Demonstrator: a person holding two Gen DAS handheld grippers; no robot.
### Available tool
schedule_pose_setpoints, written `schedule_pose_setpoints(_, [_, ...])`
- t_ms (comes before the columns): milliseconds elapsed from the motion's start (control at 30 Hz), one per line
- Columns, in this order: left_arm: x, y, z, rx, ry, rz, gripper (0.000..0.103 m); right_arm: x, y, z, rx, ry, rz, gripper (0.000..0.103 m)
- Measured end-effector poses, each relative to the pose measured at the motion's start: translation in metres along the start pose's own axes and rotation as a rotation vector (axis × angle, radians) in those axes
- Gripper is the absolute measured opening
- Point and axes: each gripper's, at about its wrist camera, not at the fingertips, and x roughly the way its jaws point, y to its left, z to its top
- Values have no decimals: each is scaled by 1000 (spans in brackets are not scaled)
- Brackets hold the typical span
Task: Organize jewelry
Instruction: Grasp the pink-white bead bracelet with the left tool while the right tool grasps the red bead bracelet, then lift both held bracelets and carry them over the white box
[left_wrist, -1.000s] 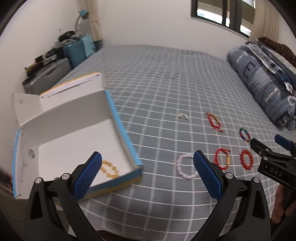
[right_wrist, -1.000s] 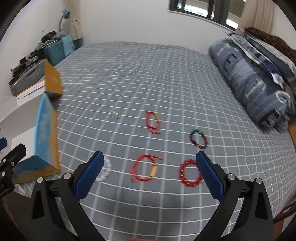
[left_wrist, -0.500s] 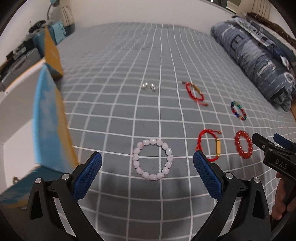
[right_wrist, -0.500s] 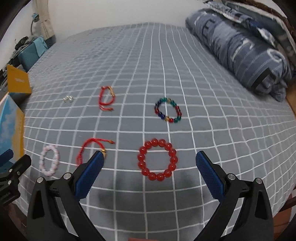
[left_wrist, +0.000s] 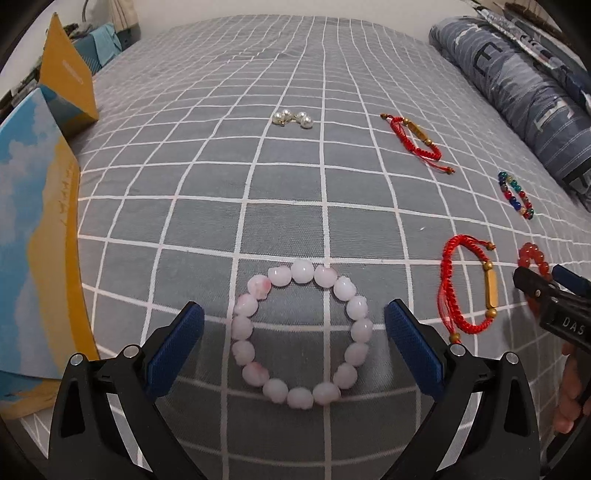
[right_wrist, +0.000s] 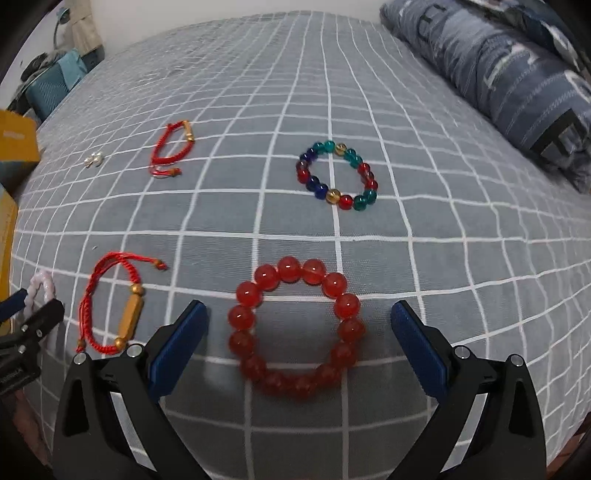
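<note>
Fingers spread wide on both sides. My left hand-held gripper (left_wrist: 293, 341) hangs low over the bed (left_wrist: 295, 177) with its blue pads apart and nothing between them but the pink bead bracelet (left_wrist: 301, 334), which lies flat on the grey checked cover, ringed by the two pads yet touching neither. My right hand-held gripper (right_wrist: 299, 345) is just as open, framing the red bead bracelet (right_wrist: 297, 328) the same way, pads clear of the beads on both sides. I can see my right hand (left_wrist: 570, 397) at the edge of the left view, wrapped round the handle.

Between the two bracelets lies a red cord bracelet (right_wrist: 110, 302) with a gold tube, just beside my right hand-held gripper's left finger. Farther out sits the multicoloured bead bracelet (right_wrist: 338, 175), then a second red cord bracelet (left_wrist: 417, 142), and beyond that a little cluster of pearl earrings (left_wrist: 291, 118), all well apart from each other.

On my left the box (left_wrist: 37, 236), blue and yellow on its outer wall, stands close beside the left hand-held gripper; from here I cannot see inside it. An orange flap (left_wrist: 68, 85) rises behind it. On the far right a rolled blue quilt (right_wrist: 495, 70) lines the bed, leaving a broad stretch of bare cover in the middle.
</note>
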Motion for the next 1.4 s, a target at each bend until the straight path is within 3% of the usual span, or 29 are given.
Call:
schedule_pose_setpoints(167, [0,2,0,-6,-2,-22,95,0,-4,-2,25,12,6,94])
schedule_pose_setpoints(233, [-1,3,-2,0,-2,-14,92,0,-5,-3,42,17,3,89])
schedule_pose_setpoints(833, [-13,1,-6,13,20,-72,37,-12,-14,-9,58,9,-26,34])
schedule_pose_setpoints(900, [-16,2,-6,9,17,-93,20,-13,-15,-9,64,10,-29,26])
schedule_pose_setpoints(1267, [-30,0,-6,16,-25,-112,19,-27,-16,-8,92,-37,-7,24])
schedule_pose_setpoints(1300, [-31,1,-6,15,-27,-110,19,-28,-16,-8,88,-40,-1,13])
schedule_pose_setpoints(1400, [-32,2,-6,13,-33,-107,19,-33,-12,-7,80,-54,-2,13])
